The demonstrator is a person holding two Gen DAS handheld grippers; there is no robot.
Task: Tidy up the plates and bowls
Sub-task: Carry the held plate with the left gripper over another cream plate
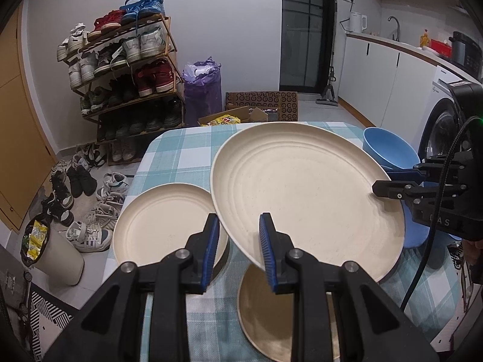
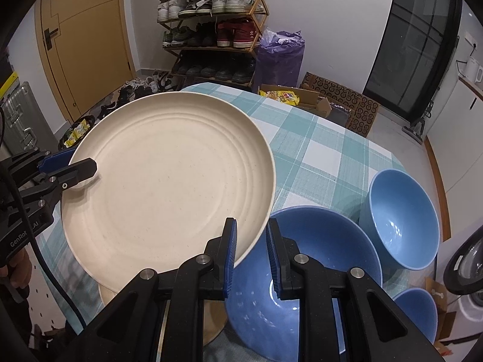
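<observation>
large cream plate (image 1: pixel 308 193) empty, its rim clamped by left tool (image 1: pixel 238 252) and right tool (image 2: pixel 250 256)

Big cream plate (image 1: pixel 305 193) is up off the desk (image 1: pixel 169 157), tilted, with the left claw (image 1: pixel 241 250) pinched on its near rim and the right claw (image 1: pixel 383 188) clamped on the far side. Smaller cream plate (image 1: pixel 163 223) lies flat just left, blue bowl (image 1: pixel 388 149) behind.
</observation>
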